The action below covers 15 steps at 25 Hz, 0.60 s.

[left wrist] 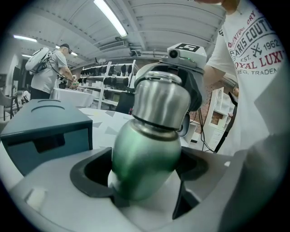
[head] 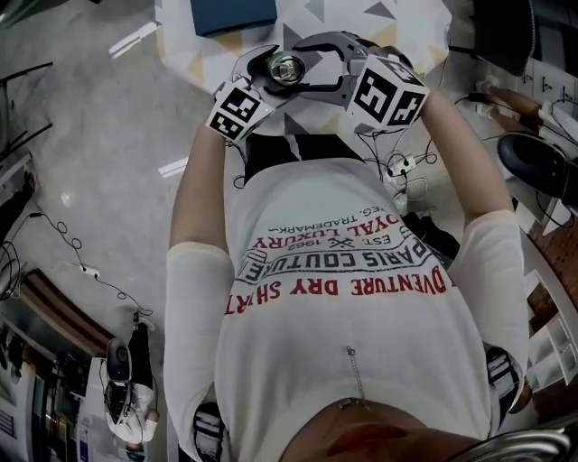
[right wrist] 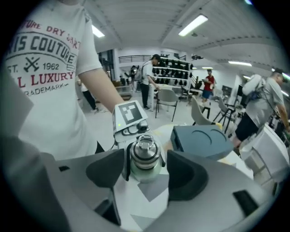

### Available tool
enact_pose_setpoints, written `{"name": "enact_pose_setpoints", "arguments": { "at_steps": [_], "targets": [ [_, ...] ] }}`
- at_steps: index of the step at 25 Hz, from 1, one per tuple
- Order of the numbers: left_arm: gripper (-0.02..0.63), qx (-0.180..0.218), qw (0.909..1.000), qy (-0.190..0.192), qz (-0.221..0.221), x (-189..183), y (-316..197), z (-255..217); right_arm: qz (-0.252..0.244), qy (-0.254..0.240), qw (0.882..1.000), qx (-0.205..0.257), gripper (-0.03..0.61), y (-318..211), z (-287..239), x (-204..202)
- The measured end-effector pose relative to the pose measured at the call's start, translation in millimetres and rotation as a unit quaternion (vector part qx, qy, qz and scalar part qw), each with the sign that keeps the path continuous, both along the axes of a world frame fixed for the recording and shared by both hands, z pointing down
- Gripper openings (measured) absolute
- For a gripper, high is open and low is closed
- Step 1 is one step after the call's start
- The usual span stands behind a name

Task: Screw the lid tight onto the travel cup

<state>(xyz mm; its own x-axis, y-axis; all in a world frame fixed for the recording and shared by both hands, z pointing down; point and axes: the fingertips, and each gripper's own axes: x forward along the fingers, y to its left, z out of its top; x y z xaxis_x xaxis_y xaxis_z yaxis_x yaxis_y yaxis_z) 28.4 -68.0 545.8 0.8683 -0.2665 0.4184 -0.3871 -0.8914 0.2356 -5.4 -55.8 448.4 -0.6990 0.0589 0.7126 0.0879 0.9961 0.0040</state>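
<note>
A green travel cup (left wrist: 145, 154) with a steel lid (left wrist: 161, 102) is tilted between the dark pads of my left gripper (left wrist: 145, 183), which is shut on its body. In the head view the cup (head: 287, 68) is held above the table's near edge, between both grippers. My right gripper (right wrist: 145, 174) faces the cup from the other side. Its jaws stand open on either side of the lid (right wrist: 145, 152), with a gap at the right pad (right wrist: 183, 174). The left gripper's marker cube (right wrist: 130, 113) shows just behind the cup.
A blue-grey box (head: 233, 13) lies on the triangle-patterned table (head: 379, 18) beyond the cup. Cables (head: 397, 167) hang at the person's right. Several people, chairs (right wrist: 166, 100) and shelves stand in the room behind.
</note>
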Motion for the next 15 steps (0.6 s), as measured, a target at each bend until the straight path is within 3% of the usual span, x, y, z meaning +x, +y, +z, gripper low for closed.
{"name": "enact_pose_setpoints", "arguments": {
  "at_steps": [3,9,15],
  "targets": [
    [0.418,-0.002,1.0000,-0.002,0.001,1.3,1.4,-1.1,-0.045,-0.001,0.999,0.004,0.285,1.0,3.8,0.4],
    [0.419,-0.003,1.0000,-0.006,0.005,4.2,2.3,-5.5,-0.084,-0.029,0.996,-0.009,0.253,3.3,-0.9,-3.6],
    [0.420,-0.001,1.0000,-0.007,0.004,2.9,3.2,-6.7,-0.076,-0.044,0.996,-0.025,0.233,6.0,-2.7,-4.7]
  ]
}}
